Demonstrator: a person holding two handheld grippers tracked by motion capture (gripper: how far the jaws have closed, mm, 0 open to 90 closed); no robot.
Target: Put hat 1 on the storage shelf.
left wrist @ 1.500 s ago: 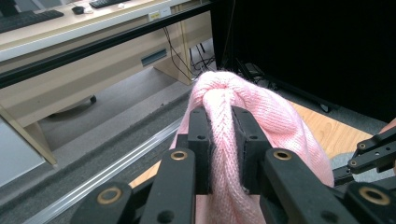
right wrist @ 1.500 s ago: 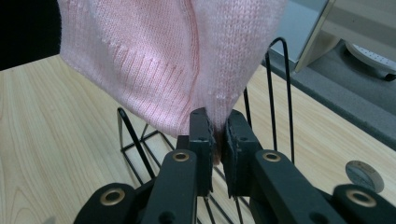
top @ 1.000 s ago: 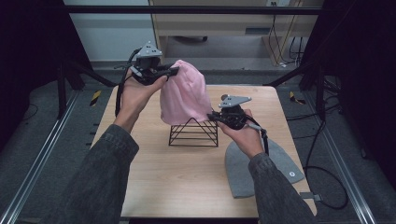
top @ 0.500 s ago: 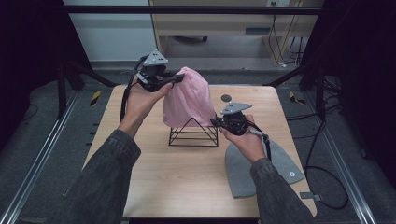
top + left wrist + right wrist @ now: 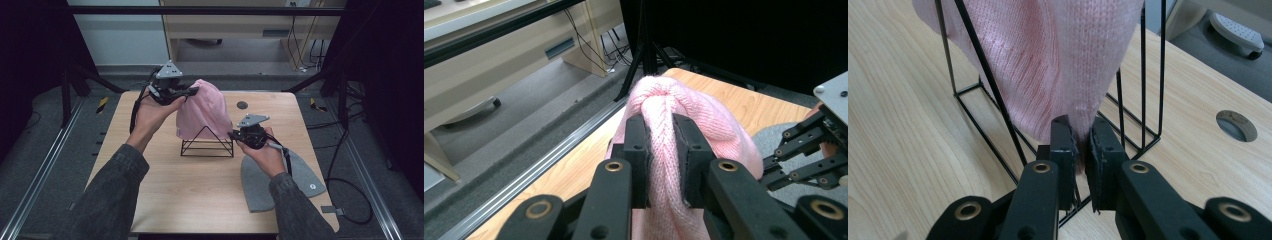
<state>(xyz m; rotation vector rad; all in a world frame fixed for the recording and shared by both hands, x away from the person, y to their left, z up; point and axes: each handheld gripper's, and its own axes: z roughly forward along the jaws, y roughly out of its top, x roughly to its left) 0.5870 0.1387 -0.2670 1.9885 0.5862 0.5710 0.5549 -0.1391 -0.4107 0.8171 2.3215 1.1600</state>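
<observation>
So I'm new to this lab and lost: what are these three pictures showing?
A person holds hand-held tongs in each hand; there is no robot arm. One camera looks down from above, and one rides on each pair of tongs. On the light wooden table stand a black triangular wire rack and a flat grey knitted hat. The left tongs pinch the top of a pink knitted hat draped over the rack; the right tongs pinch its lower edge.

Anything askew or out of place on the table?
Nothing damaged or spilled. The pink beanie sits lopsided over the black wire stand, pinched by left gripper and right gripper. A grey beanie lies flat nearby.
</observation>
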